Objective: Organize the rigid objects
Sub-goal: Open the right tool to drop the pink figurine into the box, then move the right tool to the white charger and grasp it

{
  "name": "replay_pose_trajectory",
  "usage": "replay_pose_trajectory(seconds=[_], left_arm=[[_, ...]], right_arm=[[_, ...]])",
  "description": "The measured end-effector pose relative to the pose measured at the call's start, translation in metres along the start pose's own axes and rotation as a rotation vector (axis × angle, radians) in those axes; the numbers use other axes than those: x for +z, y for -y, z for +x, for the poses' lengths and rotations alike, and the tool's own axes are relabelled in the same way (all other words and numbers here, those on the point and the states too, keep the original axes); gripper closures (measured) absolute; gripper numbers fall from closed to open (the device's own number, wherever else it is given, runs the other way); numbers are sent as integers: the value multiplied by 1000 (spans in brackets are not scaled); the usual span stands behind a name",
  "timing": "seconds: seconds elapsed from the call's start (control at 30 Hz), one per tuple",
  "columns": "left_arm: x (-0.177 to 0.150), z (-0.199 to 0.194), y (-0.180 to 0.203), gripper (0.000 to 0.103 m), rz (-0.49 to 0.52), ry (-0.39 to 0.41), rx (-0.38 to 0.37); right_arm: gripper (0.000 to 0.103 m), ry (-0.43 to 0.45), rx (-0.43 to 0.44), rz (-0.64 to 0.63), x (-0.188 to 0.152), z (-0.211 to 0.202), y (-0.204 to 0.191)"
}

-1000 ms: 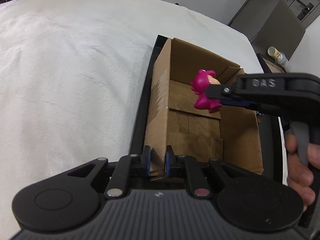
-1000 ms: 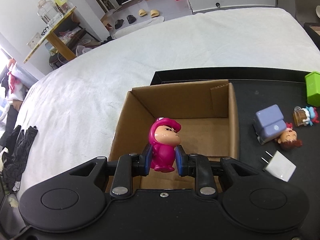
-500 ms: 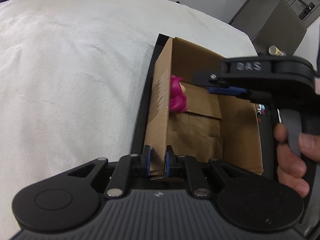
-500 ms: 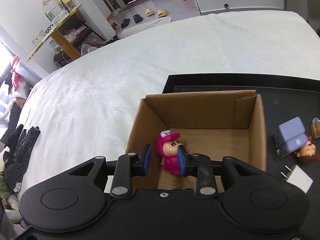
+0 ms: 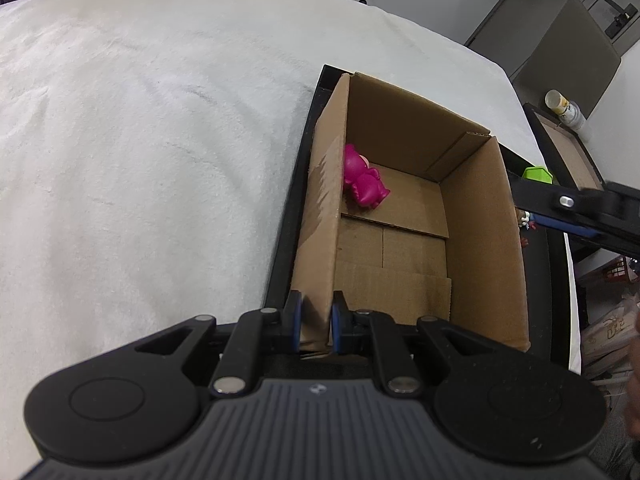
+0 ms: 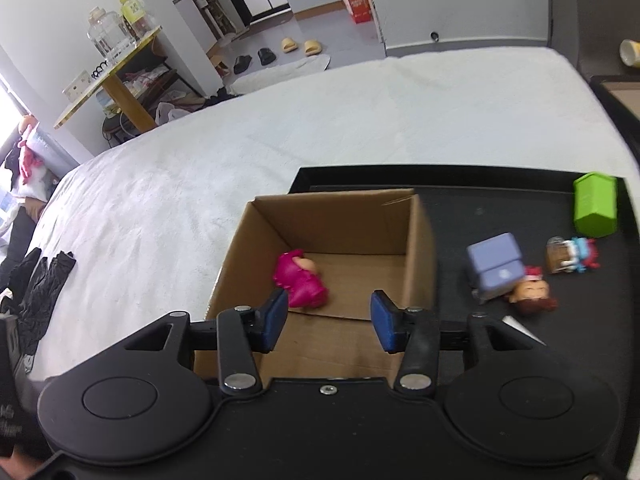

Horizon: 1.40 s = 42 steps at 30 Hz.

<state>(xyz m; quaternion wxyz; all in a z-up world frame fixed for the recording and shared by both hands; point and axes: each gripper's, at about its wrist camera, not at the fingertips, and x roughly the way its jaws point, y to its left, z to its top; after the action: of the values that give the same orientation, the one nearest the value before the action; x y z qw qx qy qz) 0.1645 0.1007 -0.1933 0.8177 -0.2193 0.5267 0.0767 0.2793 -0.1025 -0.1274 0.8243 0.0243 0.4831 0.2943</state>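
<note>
The left tool [image 5: 313, 318] is clenched on the cardboard box [image 5: 486, 248] wall at lower centre; the right tool [image 6: 329, 322] is opening, empty, above the pink figurine [image 6: 300, 279] lying inside the box

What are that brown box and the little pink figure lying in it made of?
The box looks like corrugated cardboard: matte brown, with folded flaps on its floor and a fluted edge showing at one corner. The pink figure seems to be moulded plastic or vinyl: smooth, evenly coloured, with a slight sheen. Which of the two cannot be told from the look.
</note>
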Motion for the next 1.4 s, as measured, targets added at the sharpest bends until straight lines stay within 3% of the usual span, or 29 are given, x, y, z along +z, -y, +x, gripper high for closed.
replay_pose_trajectory(seconds=[0.33, 0.63, 1.03, 1.13, 1.4], left_arm=[[-1, 0, 5, 90, 16, 3, 17], [-1, 0, 8, 90, 13, 6, 41], [1, 3, 7, 90, -3, 2, 57], [1, 5, 8, 90, 2, 1, 63], [-1, 6, 8, 90, 7, 5, 63]], right_arm=[[31, 43, -16, 27, -12, -30, 35], [14, 29, -55, 41, -25, -30, 73], [15, -49, -40, -98, -31, -7, 94], [20, -72, -36, -101, -37, 7, 100], [28, -105, -136, -204, -47, 36, 101]])
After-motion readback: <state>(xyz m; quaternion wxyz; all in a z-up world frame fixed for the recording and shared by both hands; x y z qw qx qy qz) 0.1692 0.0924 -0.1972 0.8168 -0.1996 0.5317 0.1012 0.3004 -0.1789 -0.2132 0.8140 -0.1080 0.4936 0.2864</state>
